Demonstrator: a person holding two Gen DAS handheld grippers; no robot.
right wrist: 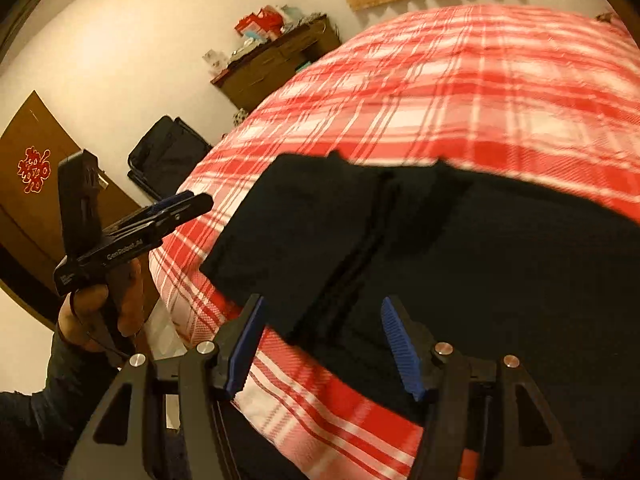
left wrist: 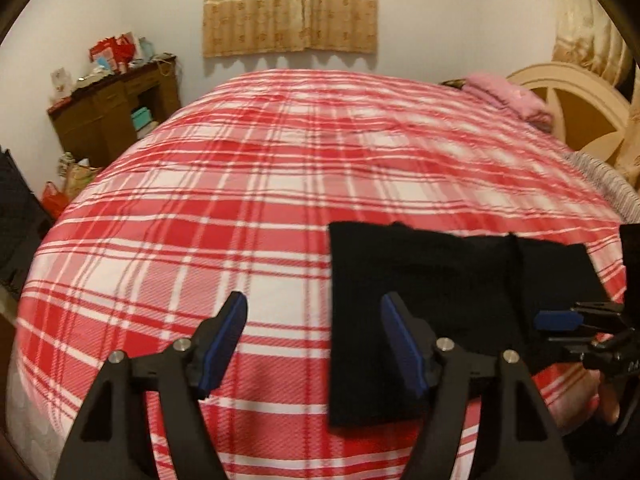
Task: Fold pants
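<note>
The black pants (left wrist: 440, 300) lie folded flat on the red plaid bed cover (left wrist: 260, 184), near its front edge. My left gripper (left wrist: 314, 310) is open and empty, its right finger over the pants' left part. The right gripper (left wrist: 560, 320) shows at the right edge of that view, over the pants' right side. In the right wrist view the pants (right wrist: 420, 248) fill the middle, with a folded layer on the left. My right gripper (right wrist: 322, 312) is open and empty just above them. The left gripper (right wrist: 176, 208) is held in a hand at the left, off the bed's edge.
A brown dresser (left wrist: 112, 120) with clutter stands at the far left wall. A pink folded cloth (left wrist: 508, 98) lies at the bed's far right by the cream headboard (left wrist: 580, 112). A dark suitcase (right wrist: 164, 156) and a brown door (right wrist: 36, 184) are left of the bed.
</note>
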